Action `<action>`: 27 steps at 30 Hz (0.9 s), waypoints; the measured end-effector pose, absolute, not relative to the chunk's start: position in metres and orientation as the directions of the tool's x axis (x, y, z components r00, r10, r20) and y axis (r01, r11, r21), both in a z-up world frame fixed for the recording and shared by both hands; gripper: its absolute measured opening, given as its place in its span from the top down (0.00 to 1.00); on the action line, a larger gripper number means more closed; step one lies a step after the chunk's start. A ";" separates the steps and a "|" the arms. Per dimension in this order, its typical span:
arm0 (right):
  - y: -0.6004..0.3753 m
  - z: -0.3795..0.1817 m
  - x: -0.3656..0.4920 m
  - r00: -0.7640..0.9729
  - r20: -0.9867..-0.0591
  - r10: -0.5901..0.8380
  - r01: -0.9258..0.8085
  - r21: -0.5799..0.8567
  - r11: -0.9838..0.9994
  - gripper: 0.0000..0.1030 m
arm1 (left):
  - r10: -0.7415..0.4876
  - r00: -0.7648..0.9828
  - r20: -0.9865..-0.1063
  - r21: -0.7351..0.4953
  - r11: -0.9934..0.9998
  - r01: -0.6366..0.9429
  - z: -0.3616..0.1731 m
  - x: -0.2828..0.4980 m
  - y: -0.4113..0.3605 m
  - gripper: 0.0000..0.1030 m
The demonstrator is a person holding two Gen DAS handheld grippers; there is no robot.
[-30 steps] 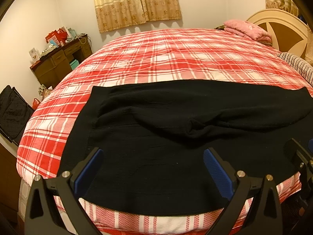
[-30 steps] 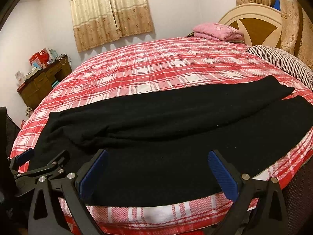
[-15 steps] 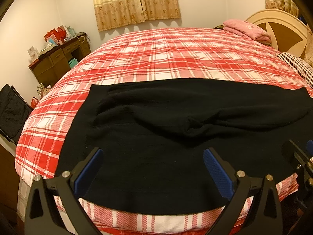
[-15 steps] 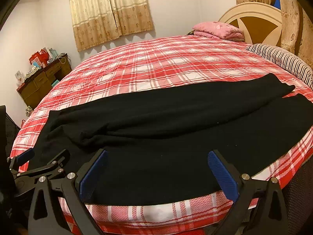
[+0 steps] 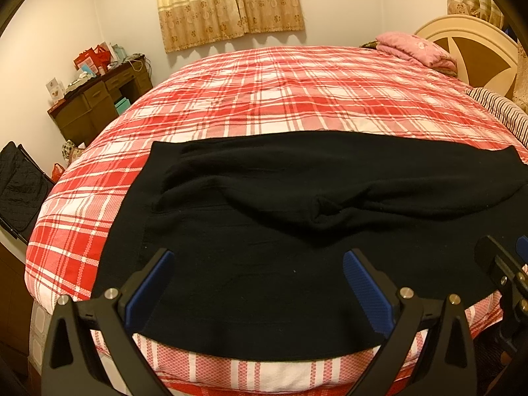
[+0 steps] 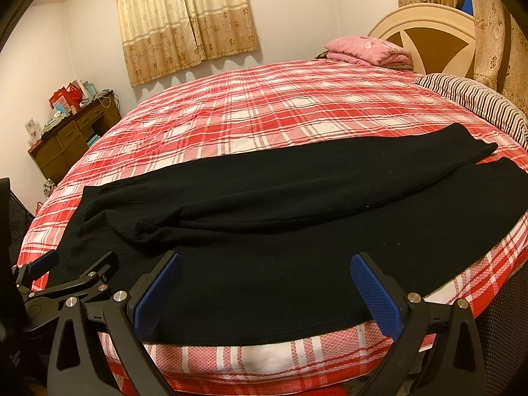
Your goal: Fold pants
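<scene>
Black pants lie lengthwise along the plaid bed's near edge, one leg seemingly folded over. Left gripper and right gripper hover above, jaws wide apart, empty.

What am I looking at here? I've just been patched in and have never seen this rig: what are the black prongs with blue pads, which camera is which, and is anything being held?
There is no robot arm: a person carries a two-finger gripper in each hand, with a fisheye camera on each looking out along its fingers. The left view shows the left gripper, with the right one at its right edge; the right view shows the right gripper. Both are open and hold nothing. Ahead, black pants lie spread across a bed with a red plaid cover, the legs running to the right. A pink folded blanket lies by the headboard.
</scene>
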State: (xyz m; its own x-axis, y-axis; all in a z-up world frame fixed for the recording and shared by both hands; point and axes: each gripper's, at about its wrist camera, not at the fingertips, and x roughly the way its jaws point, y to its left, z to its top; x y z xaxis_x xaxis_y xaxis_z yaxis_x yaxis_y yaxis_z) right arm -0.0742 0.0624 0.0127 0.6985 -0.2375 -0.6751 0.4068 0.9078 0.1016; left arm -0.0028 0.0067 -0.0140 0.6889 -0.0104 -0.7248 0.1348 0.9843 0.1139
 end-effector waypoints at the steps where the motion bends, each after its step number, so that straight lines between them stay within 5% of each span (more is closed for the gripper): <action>1: 0.063 0.013 -0.074 0.698 -0.675 -0.237 0.407 0.102 0.908 0.01 | -0.011 0.688 -0.726 0.113 0.984 0.135 -0.014 -0.003 0.007 0.00; 27: 0.057 0.007 -0.069 0.685 -0.692 -0.229 0.401 0.095 0.911 0.01 | 0.006 0.669 -0.743 0.139 0.980 0.145 -0.022 0.008 0.018 0.00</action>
